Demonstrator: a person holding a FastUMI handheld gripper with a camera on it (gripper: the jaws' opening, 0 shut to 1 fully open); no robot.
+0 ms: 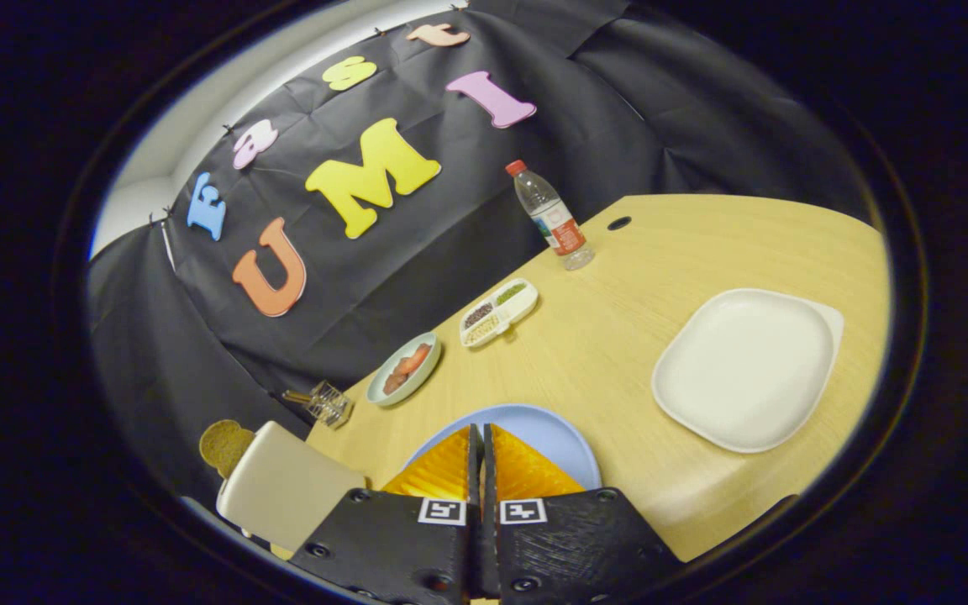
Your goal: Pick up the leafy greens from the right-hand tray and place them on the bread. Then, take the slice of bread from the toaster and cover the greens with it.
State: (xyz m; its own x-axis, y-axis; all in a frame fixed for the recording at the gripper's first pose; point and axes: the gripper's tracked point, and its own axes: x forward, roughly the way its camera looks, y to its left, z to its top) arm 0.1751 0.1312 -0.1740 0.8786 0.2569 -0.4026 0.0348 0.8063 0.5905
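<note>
My gripper [481, 430] is shut, its two fingers pressed together with nothing showing between them. The fingers hang over a light blue plate [555, 433] on the wooden table [618, 336] and hide most of it. To the left of the fingers stands a cream toaster [282, 496] at the table's edge, with a brown slice of bread [225, 445] sticking out of its top. Beyond the fingers to the right lies a white square tray [744, 365] with a bare surface.
Beyond the blue plate sit a small green dish [404, 368] with orange pieces, a white divided dish [498, 313] with grains and greens, and a small clear holder [324, 402]. A water bottle [553, 217] stands farther back near a cable hole [618, 223].
</note>
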